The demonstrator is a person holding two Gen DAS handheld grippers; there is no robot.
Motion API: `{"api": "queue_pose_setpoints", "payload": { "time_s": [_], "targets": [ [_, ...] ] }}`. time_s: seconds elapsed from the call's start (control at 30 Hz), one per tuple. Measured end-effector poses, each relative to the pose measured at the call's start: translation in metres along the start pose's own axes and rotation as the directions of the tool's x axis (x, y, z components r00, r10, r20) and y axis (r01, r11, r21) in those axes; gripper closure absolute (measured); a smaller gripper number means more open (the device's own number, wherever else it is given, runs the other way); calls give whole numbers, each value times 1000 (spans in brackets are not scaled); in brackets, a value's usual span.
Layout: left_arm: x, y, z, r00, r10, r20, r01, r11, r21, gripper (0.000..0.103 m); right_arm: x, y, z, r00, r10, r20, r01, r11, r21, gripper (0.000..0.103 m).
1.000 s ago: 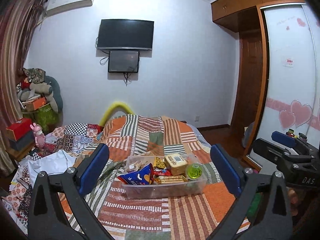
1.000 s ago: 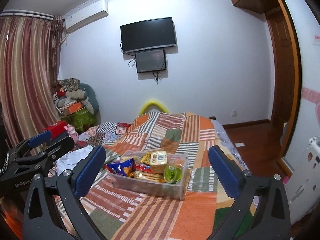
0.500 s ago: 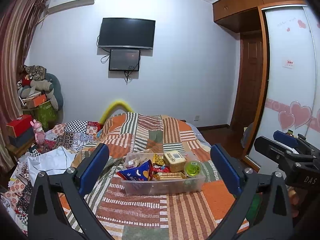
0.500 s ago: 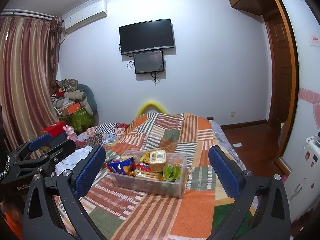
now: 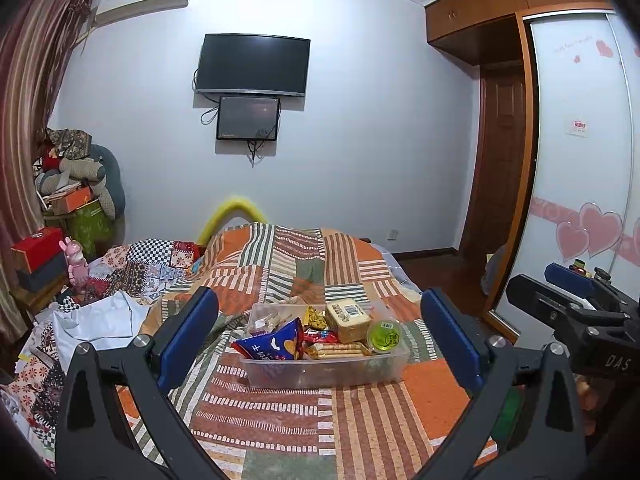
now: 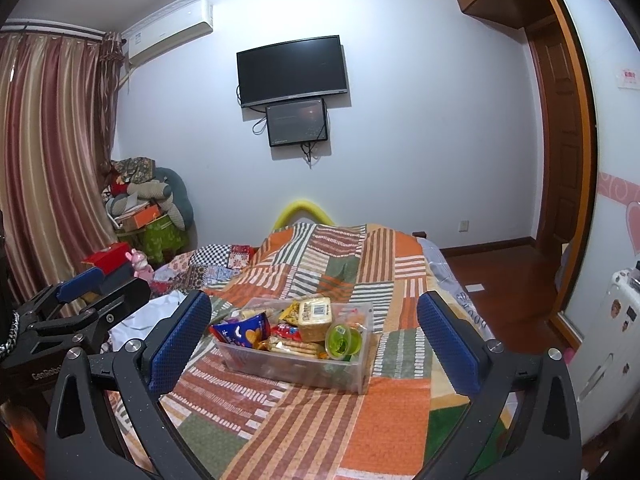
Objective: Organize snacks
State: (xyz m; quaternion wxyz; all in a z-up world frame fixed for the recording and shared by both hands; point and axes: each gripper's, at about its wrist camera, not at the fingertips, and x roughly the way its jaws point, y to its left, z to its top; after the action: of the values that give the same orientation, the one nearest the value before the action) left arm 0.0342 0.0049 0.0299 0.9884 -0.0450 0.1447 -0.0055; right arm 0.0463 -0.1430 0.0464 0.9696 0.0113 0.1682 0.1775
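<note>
A clear plastic bin [image 5: 320, 374] [image 6: 280, 368] full of snacks rests on the patchwork bedspread [image 5: 280, 420]. Inside lie a blue chip bag [image 5: 274, 346] [image 6: 244, 332], a tan cracker block [image 5: 347, 319] [image 6: 316, 318], a green jelly cup [image 5: 385, 336] [image 6: 340, 340] and a biscuit pack [image 5: 338, 350]. My left gripper [image 5: 320, 340] hangs open, short of the bin, nothing between its blue pads. My right gripper [image 6: 314, 340] is also open and empty, a little back from the bin. Each gripper shows at the edge of the other's view.
The bed's right edge drops to a wooden floor [image 6: 512, 268] beside a sliding wardrobe door [image 5: 580, 200]. Crumpled bedding and white cloth [image 5: 100, 320] lie at the left. A red box [image 5: 36, 248], a pink toy and piled cushions [image 6: 148, 196] stand by the curtain.
Both grippers have drifted slightly; the bin sits a bit lower and nearer in both views. Both jaws stay open.
</note>
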Motion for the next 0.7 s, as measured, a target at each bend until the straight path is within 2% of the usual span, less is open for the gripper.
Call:
{"api": "queue_pose_setpoints", "payload": {
  "time_s": [0.7],
  "targets": [
    [-1,-2,3,1000,-19,5,19,1000,-4,0,-4,2,3,1000,0,3,0,1000,-3,0]
  ]
}}
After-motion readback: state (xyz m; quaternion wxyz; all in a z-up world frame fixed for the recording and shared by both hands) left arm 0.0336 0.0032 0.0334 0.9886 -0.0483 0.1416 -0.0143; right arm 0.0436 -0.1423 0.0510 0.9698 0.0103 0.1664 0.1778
